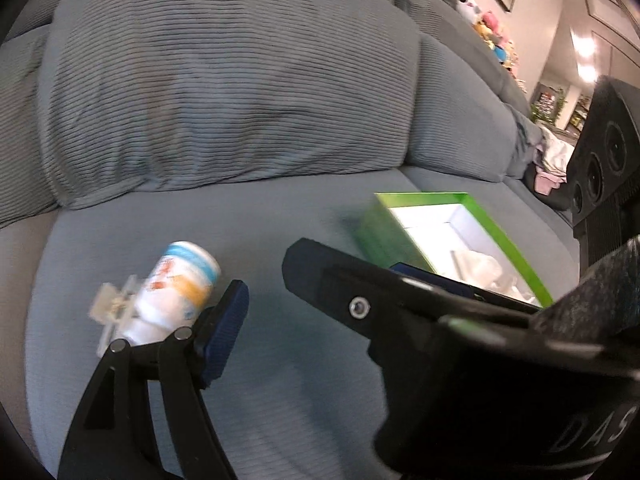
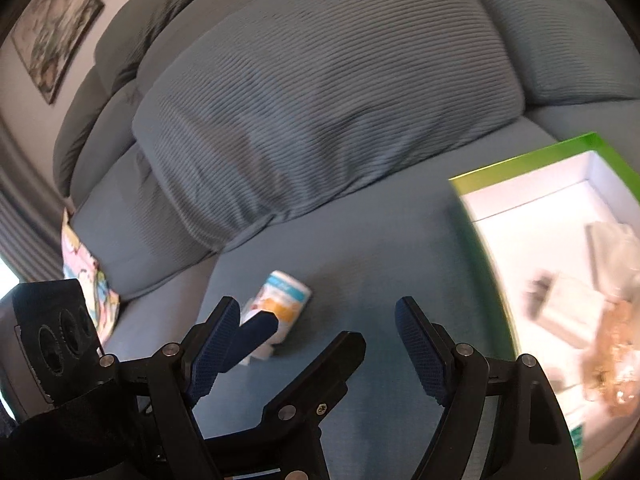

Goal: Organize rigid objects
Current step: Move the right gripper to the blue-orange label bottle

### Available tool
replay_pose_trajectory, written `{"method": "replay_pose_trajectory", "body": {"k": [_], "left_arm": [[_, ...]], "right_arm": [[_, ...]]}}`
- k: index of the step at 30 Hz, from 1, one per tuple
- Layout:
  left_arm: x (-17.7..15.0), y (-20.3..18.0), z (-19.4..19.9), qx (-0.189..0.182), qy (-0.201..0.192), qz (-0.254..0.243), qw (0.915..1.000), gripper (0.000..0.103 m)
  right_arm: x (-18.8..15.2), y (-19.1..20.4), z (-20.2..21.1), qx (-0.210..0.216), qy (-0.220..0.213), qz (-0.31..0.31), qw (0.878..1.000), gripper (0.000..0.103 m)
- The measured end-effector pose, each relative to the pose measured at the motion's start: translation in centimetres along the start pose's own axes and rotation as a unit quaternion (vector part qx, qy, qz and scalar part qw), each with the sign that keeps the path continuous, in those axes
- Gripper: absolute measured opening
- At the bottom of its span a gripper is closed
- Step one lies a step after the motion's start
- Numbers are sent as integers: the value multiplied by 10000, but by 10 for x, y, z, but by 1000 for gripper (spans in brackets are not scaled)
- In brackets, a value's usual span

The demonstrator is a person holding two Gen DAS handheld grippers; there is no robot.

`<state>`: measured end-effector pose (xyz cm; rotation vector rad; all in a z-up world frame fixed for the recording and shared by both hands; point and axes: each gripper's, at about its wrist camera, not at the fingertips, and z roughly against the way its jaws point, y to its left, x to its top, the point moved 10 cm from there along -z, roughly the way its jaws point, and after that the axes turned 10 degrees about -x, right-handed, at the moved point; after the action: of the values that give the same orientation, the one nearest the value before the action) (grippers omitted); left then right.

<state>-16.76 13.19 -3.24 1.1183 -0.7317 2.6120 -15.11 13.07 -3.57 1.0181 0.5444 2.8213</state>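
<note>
A: Where is the small white plastic bottle with the blue and orange label (image 1: 182, 280)?

B: Lying on its side on the grey-blue ribbed sofa seat (image 1: 280, 360), with a blurred clear plastic piece (image 1: 114, 304) at its near end. In the right wrist view the same bottle (image 2: 282, 300) lies just beyond the dark blue fingertips.

A: Do the left tongs (image 1: 266, 280) hold it?

B: No. Their jaws stand fairly wide with only sofa fabric between them; the bottle lies just outside the left finger.

A: And the right tongs (image 2: 316, 312)?

B: Wide open as well, nothing between the pads. The left tongs cross in front of them, low in that view.

A: What else is close by?

B: An open rectangular cardboard box, green outside and white inside (image 1: 472, 216), sits on the seat to the right of the bottle, well apart from it. In the right wrist view the box (image 2: 520, 164) holds some pale items and something amber-coloured, all too blurred to name.

A: Behind all that?

B: A large grey-blue corduroy back cushion (image 1: 224, 92) rests against the seat. Colourful soft toys (image 1: 486, 28) sit on the far sofa back, framed pictures (image 2: 52, 28) hang on the wall, and a patterned pillow (image 2: 86, 276) leans at the sofa's other end.
</note>
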Motion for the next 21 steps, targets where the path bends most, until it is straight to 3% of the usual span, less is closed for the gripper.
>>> {"method": "replay_pose_trajectory", "body": {"k": [10, 16, 21], "left_arm": [[-7, 50, 9, 250, 92, 374, 9989, 70], [-15, 73, 2, 394, 276, 495, 9976, 70], [-17, 88, -4, 285, 348, 762, 9961, 70]], "right_arm": [[-15, 45, -34, 293, 312, 308, 9986, 81], [-21, 49, -61, 227, 583, 176, 9979, 81], [-25, 53, -81, 338, 827, 56, 9960, 81]]}}
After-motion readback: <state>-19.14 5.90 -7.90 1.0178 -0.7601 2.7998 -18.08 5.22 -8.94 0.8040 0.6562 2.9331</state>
